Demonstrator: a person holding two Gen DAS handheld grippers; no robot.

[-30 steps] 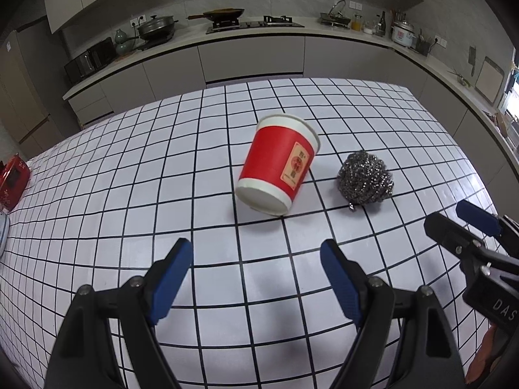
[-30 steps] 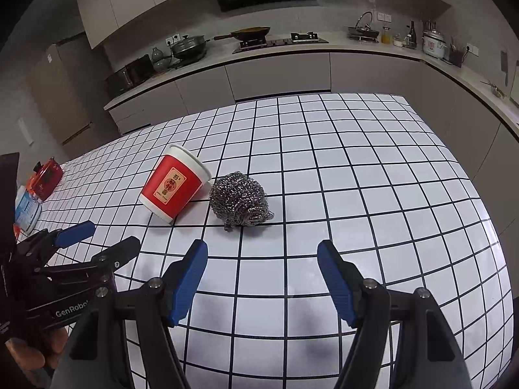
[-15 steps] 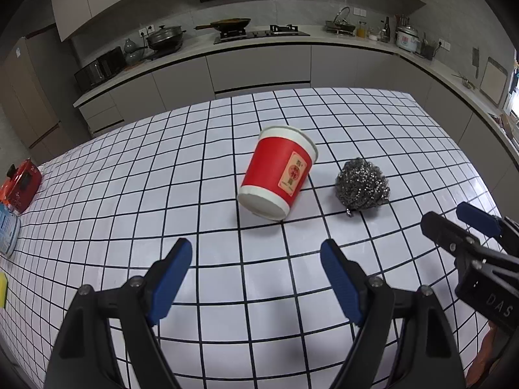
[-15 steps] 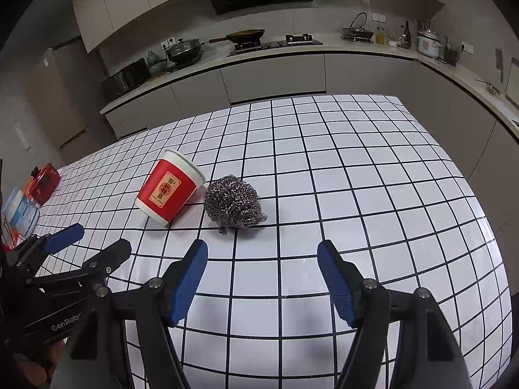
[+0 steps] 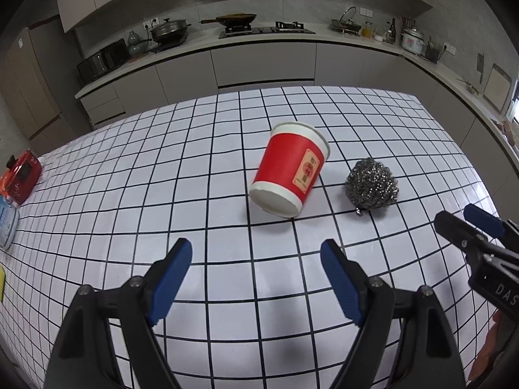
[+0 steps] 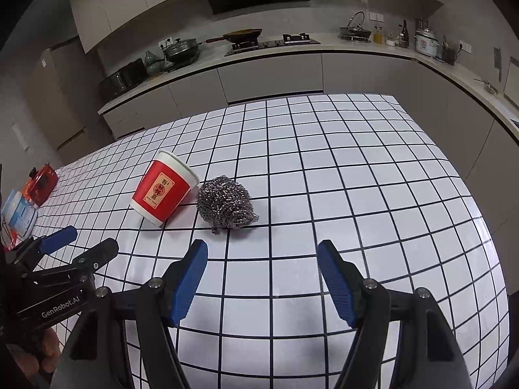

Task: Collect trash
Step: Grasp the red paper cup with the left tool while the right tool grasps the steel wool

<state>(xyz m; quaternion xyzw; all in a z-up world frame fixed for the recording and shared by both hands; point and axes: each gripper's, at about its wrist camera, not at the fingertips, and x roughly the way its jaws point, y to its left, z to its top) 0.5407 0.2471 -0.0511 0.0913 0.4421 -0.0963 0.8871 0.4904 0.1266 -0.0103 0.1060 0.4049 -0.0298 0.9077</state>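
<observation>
A red paper cup point(image 5: 288, 170) with a white rim lies tipped on its side on the white checked table point(image 5: 129, 194), its base toward me. Close beside it on the right sits a steel wool scourer point(image 5: 371, 184). My left gripper point(image 5: 256, 253) hovers open just short of the cup, nothing between its blue pads. At the right edge my right gripper point(image 5: 457, 215) shows. In the right wrist view my right gripper point(image 6: 262, 251) is open and empty, short of the scourer point(image 6: 225, 202), with the cup point(image 6: 162, 193) to the left. My left gripper point(image 6: 90, 240) is at the lower left.
A red box point(image 5: 21, 178) and a blue-and-white tub point(image 5: 6, 223) sit at the table's left edge. Beyond the table's far edge runs a grey kitchen counter point(image 5: 259, 52) with pans and a hob. The table's right side point(image 6: 389, 194) is bare tiles.
The left wrist view has shifted a little. Cup and scourer lie where they were. Both grippers stay open and empty.
</observation>
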